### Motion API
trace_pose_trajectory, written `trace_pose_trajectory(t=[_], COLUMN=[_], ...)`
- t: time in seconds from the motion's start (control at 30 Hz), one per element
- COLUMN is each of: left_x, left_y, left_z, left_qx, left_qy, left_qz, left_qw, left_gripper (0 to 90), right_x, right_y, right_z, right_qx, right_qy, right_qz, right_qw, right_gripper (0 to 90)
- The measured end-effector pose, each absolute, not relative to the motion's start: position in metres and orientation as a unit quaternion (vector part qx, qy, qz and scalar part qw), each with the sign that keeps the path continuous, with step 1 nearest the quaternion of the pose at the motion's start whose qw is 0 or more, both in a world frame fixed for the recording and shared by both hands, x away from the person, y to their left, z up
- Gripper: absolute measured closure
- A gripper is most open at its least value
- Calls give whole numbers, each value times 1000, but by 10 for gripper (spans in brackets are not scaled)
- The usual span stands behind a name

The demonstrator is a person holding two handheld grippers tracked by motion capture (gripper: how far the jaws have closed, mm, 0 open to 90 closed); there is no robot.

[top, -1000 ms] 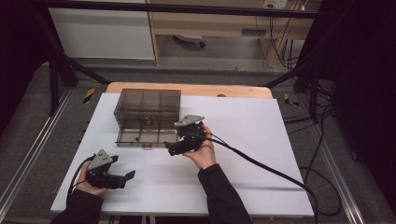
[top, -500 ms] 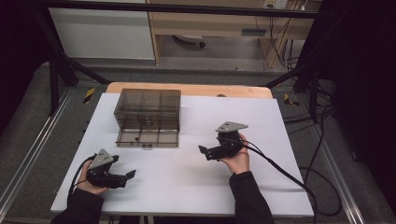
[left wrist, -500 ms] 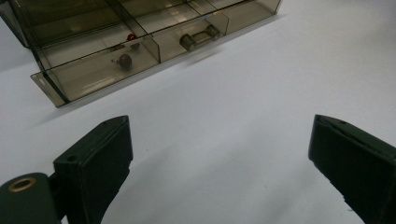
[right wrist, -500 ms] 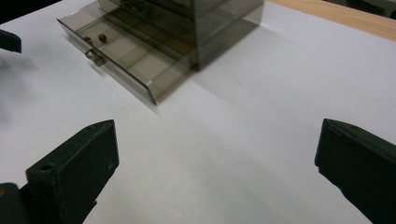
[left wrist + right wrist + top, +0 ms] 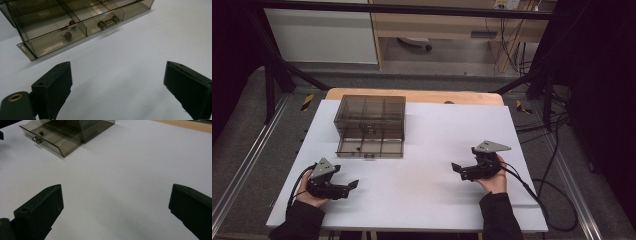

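High view: smoky drawer box [image 5: 370, 125] at eleven o'clock on the table [image 5: 432, 200], drawer pulled out; left gripper [image 5: 346, 186] at seven, right gripper [image 5: 459, 169] at four (both well apart from it). Left gripper view: jaws spread, empty; small red bead [image 5: 67, 35] in the drawer [image 5: 82, 23]. Right gripper view: jaws spread, empty.

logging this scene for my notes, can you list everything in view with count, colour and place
drawer box: 1, smoky clear plastic, far left of the table, bottom drawer pulled out toward the person
drawer knob: 1, metal, on the front of the open drawer
small round beads: 2, dark red, in the open drawer's left compartments
table: 1, white top, with a wooden strip along the far edge
cables: several, black, on the floor right of the table
left claw: 1, black with a grey plate, near left of the table, jaws open, nothing between them
right claw: 1, black with a grey plate, near right of the table, jaws open, nothing between them
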State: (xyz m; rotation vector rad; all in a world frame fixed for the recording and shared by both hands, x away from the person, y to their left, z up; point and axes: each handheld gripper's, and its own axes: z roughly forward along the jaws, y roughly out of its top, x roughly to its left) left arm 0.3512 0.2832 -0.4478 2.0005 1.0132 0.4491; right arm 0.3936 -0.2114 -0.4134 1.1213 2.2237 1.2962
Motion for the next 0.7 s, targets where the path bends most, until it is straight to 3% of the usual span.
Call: trace_pose_trajectory(t=[0.7], left_x=[370], left_y=[272], left_z=[-443], left_qx=[801], left_qy=[410], left_qz=[177], left_qw=[399], left_gripper=[149], right_x=[373], right_y=[-259], right_z=[-438], right_qx=[409], right_qy=[770], right_qz=[464], right_qw=[156], right_gripper=[3])
